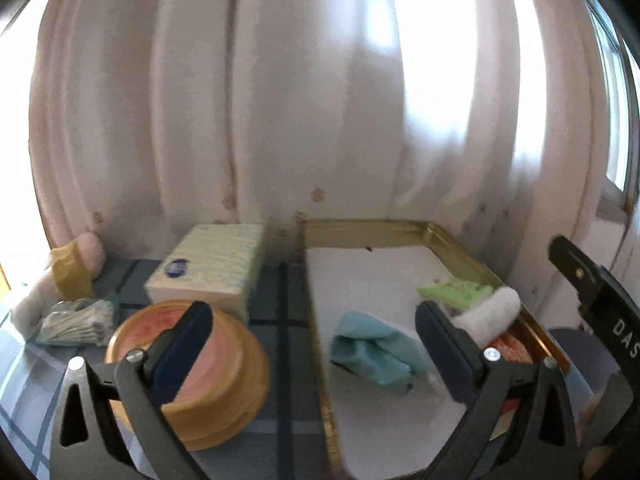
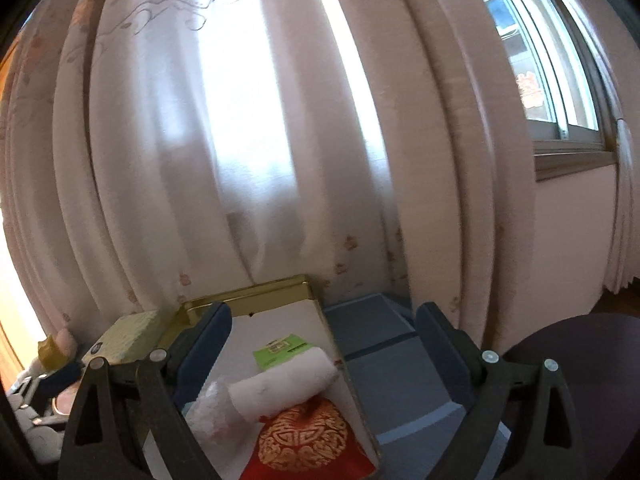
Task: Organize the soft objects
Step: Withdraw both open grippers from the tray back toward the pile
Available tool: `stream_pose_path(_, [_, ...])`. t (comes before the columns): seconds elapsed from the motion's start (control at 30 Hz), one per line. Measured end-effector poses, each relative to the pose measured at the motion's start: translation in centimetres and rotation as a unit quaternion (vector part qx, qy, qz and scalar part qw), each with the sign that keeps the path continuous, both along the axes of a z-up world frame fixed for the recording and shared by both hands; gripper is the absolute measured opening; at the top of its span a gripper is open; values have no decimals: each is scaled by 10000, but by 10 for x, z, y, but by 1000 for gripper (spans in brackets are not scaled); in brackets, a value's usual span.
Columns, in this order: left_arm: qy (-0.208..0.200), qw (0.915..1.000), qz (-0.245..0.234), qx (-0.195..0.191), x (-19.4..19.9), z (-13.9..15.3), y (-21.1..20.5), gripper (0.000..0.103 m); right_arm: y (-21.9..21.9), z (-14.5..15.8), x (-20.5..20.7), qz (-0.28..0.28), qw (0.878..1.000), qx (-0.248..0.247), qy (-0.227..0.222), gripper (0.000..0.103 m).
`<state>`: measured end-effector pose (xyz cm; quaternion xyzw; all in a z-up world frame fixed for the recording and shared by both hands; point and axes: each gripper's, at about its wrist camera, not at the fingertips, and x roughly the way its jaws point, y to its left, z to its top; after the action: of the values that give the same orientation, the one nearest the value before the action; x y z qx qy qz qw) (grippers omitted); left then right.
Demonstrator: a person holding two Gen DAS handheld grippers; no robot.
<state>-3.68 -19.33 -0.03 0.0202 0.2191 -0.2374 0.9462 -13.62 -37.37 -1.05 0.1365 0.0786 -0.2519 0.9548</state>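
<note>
A gold-rimmed tray (image 1: 384,229) with a white floor holds a teal cloth (image 1: 372,350), a green packet (image 1: 456,292), a white roll (image 1: 490,314) and a red and gold pouch (image 1: 512,350). My left gripper (image 1: 316,354) is open and empty, raised over the tray's left edge. In the right wrist view the tray (image 2: 256,292) holds the white roll (image 2: 288,380), the green packet (image 2: 280,348) and the red pouch (image 2: 310,446). My right gripper (image 2: 324,354) is open and empty above the tray's right side.
Left of the tray stand a yellow round tin (image 1: 192,376), a pale tissue box (image 1: 212,264), a plastic bag of swabs (image 1: 76,322) and a pink roll with a yellow band (image 1: 78,262). Curtains (image 1: 280,100) hang close behind. The right gripper's black body (image 1: 596,300) shows at the right.
</note>
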Motion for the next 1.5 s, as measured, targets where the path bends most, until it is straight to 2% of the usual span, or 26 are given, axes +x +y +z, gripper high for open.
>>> stream_pose_path(0.2, [-66, 9999, 133, 22, 1, 1, 12, 103, 9, 2, -10, -257, 9994, -212, -37, 95])
stream_pose_path(0.53, [-500, 9984, 213, 167, -10, 5, 26, 102, 25, 4, -18, -403, 9985, -365, -108, 95])
stream_pose_path(0.77, [-594, 9975, 309, 218, -9, 7, 48, 102, 37, 0, -17, -315, 9995, -64, -53, 95])
stream_pose_path(0.9, [-645, 9966, 435, 267, -4, 8, 67, 102, 51, 0, -12, -154, 9999, 16, -49, 95])
stream_pose_path(1.03, [-581, 9961, 581, 318, 8, 6, 87, 101, 74, 2, -5, 15, 9999, -150, -76, 95])
stream_pose_path(1.3, [-770, 9911, 901, 606, 27, 6, 122, 100, 114, 3, 18, 450, 9984, -356, 14, 95])
stream_pose_path(1.5, [-701, 9891, 1112, 669, 47, 6, 149, 100, 148, 5, 37, 746, 9960, -492, 45, 95])
